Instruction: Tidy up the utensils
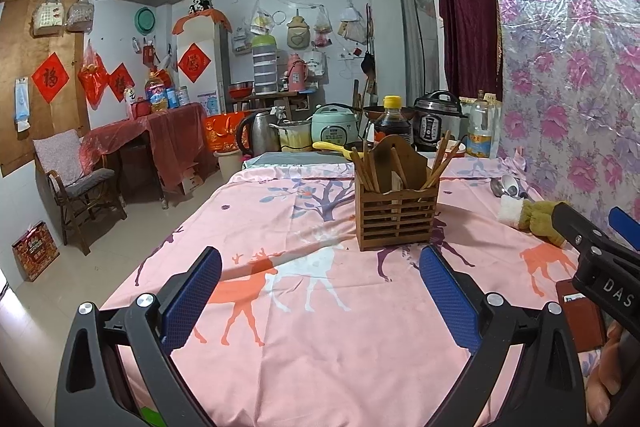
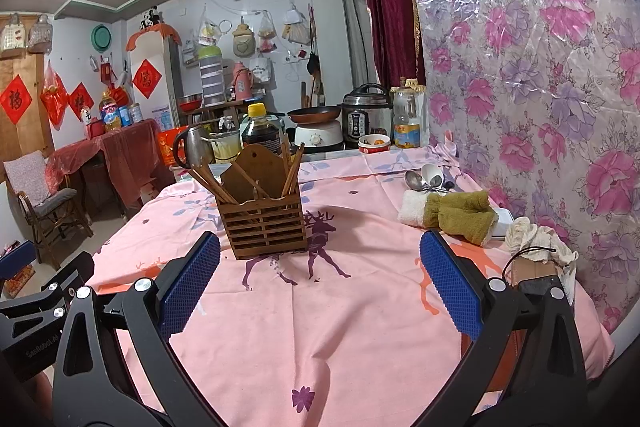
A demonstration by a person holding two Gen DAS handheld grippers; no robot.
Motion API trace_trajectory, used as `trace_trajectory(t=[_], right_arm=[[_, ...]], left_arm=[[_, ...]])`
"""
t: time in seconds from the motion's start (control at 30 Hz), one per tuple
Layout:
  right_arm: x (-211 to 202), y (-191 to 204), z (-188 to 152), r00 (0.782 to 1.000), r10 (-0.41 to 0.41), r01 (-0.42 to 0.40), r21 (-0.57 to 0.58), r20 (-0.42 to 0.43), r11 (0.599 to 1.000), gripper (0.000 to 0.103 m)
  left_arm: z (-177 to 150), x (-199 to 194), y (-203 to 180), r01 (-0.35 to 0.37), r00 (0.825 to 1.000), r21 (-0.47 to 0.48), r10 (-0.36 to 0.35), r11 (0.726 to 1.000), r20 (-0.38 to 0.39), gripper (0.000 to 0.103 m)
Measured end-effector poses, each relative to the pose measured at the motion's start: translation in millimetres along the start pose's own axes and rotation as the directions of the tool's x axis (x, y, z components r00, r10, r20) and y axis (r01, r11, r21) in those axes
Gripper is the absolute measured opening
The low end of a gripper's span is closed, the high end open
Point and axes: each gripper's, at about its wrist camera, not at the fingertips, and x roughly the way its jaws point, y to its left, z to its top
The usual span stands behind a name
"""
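A slatted wooden utensil holder (image 1: 396,215) (image 2: 262,225) stands on the pink deer-print tablecloth (image 1: 304,323) (image 2: 344,327), with several wooden chopsticks (image 1: 366,171) (image 2: 212,183) leaning in it. A few metal and white spoons (image 1: 507,185) (image 2: 425,179) lie loose at the far right near the wall. My left gripper (image 1: 320,297) hovers open and empty, well short of the holder. My right gripper (image 2: 320,285) is also open and empty, just in front of the holder; part of it shows at the right edge of the left wrist view.
A rolled green and white towel (image 2: 452,213) (image 1: 532,215) lies beside the spoons. A crumpled cream cloth (image 2: 536,241) and a brown box (image 2: 536,273) sit at the right edge. Kettle (image 2: 192,147), sauce bottle (image 2: 260,131), cookers and a small bowl (image 2: 374,143) crowd the far end. A floral-covered wall (image 2: 540,67) bounds the right.
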Motion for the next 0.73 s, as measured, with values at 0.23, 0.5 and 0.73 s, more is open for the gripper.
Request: trace_trajectory(t=[0.23, 0.5, 0.73], right_arm=[[-0.3, -0.3, 0.3, 1.000, 0.000, 0.000, 0.000, 0.001, 1.000, 0.096], [-0.5, -0.1, 0.2, 1.000, 0.001, -0.001, 0.002, 0.001, 1.000, 0.096], [-0.6, 0.6, 0.0, 1.000, -0.001, 0.001, 0.000, 0.001, 1.000, 0.096]], left_arm=[[1.5, -1.9, 1.2, 0.004, 1.000, -0.005, -0.004, 1.000, 0.001, 0.097], [2.6, 1.9, 2.0, 0.014, 1.000, -0.006, -0.014, 1.000, -0.022, 0.097], [0.7, 2.5, 3.1, 0.001, 1.000, -0.010, -0.001, 1.000, -0.024, 0.097]])
